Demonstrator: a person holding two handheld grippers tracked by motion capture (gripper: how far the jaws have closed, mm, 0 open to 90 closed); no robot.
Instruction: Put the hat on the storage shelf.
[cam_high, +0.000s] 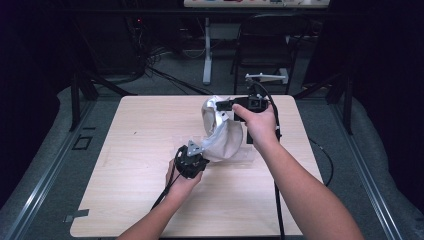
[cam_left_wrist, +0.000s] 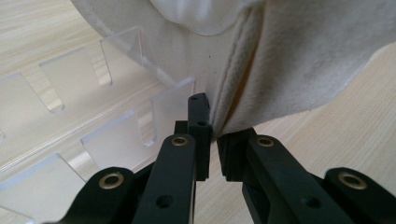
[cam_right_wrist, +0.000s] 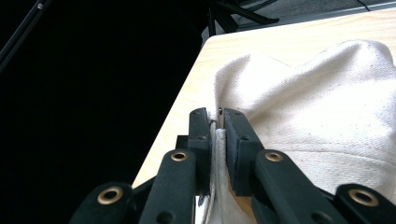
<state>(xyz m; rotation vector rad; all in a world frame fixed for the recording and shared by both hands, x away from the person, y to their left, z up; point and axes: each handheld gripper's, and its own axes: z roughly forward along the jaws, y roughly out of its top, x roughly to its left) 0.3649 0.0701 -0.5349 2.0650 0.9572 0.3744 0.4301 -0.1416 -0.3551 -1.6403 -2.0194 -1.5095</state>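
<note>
My high view sits above the near edge of the worktop (cam_high: 150, 200) and looks forward and down, far enough back to take in the whole top and the floor beyond. My left gripper view rides low, looking along its own jaws, very close to the cream cloth bag (cam_left_wrist: 299, 60) and a clear slotted plate (cam_left_wrist: 116, 135). My right gripper view looks along its jaws toward a worktop edge, equally close. All three share that bag.

Wooden table (cam_high: 130, 165), clear slotted acrylic rack (cam_left_wrist: 93, 140), black chair (cam_high: 265, 45)
</note>
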